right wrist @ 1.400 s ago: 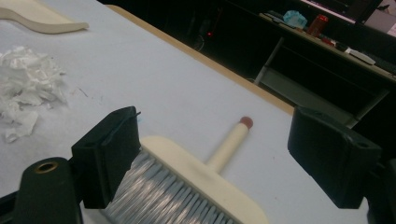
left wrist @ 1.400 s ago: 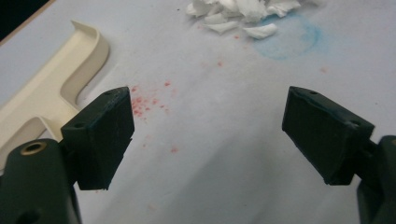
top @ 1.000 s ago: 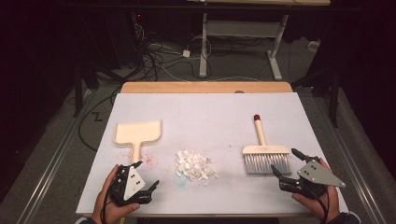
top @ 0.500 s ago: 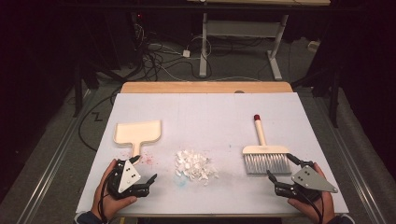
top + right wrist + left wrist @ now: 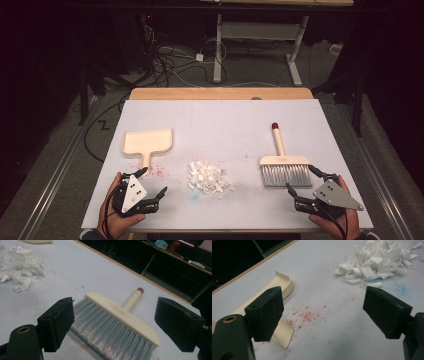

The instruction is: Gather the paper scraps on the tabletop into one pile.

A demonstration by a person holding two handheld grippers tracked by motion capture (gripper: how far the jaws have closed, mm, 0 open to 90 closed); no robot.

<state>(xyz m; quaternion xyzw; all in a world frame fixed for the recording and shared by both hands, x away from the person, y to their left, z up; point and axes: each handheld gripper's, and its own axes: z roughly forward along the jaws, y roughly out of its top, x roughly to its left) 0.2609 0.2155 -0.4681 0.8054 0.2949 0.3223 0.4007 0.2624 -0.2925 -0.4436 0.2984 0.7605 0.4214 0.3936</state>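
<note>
Both grippers gape — left gripper [image 5: 153, 184] by dustpan [image 5: 148, 142], right gripper [image 5: 303, 180] by brush [image 5: 284, 167].

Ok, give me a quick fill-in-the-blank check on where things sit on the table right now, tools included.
1. The right tool hovers open just in front of the brush's ____ bristles.
2. The pile of torn white paper lies between the dustpan and the ____.
3. The speckles on the table beside the dustpan handle, near the open left tool, are ____ in colour.

Missing words: grey; brush; red
</note>
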